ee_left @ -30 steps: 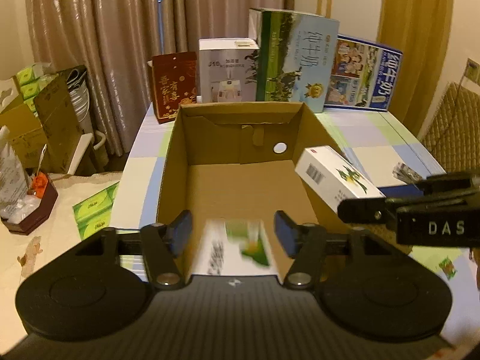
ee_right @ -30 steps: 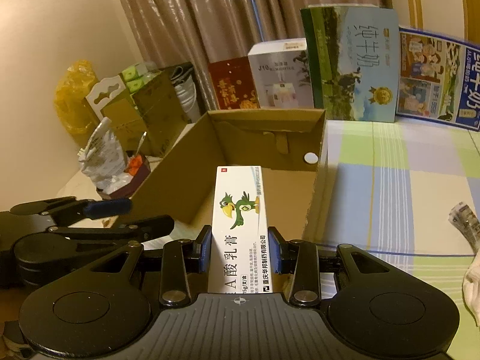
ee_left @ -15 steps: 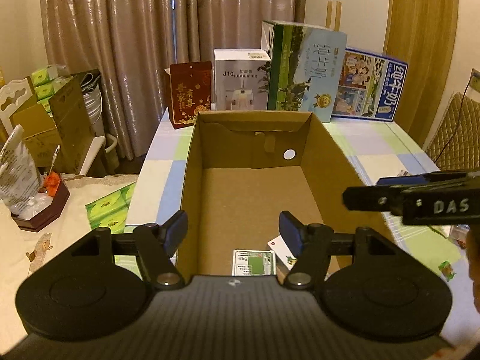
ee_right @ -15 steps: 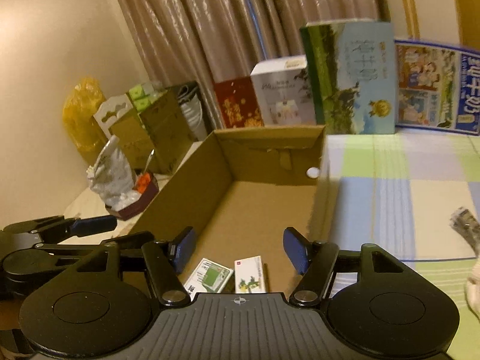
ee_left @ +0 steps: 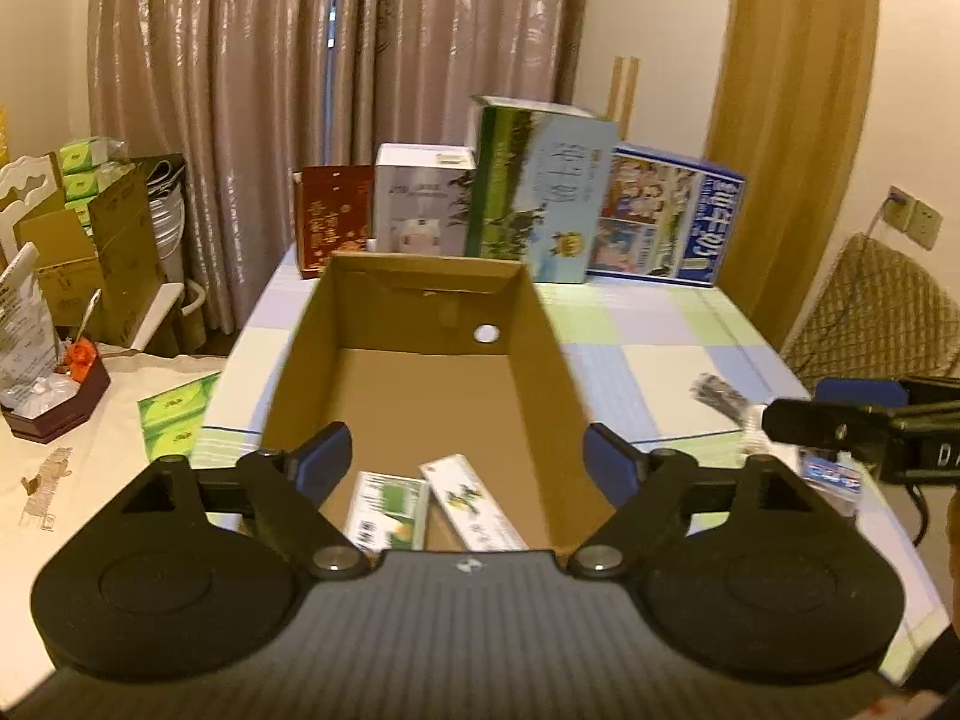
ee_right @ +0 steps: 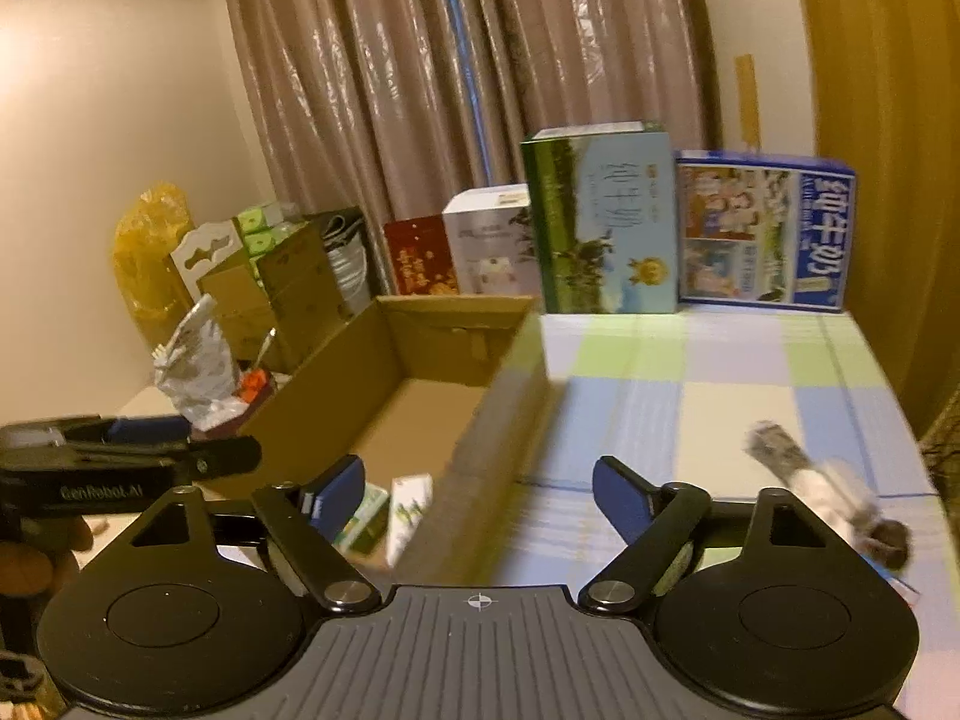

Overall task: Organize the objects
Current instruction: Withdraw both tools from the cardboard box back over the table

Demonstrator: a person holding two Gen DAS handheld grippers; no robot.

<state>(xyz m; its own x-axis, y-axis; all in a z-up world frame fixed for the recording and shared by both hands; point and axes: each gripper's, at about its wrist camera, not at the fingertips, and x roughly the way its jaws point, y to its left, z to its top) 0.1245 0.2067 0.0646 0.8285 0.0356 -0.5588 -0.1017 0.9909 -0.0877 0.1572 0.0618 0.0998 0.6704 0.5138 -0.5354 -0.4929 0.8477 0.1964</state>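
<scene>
Checked tablecloth (ee_right: 690, 396) slides under the right gripper (ee_right: 480, 489) now, both boxes (ee_left: 390, 507) dropped in the carton (ee_left: 420, 384), left gripper (ee_left: 468, 462) also spread empty.

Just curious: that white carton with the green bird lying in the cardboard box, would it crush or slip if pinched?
The white carton is thin printed card, so it probably dents under a hard squeeze. It looks light for its size. Lying flat in the cardboard box, it should slide, not roll.
</scene>
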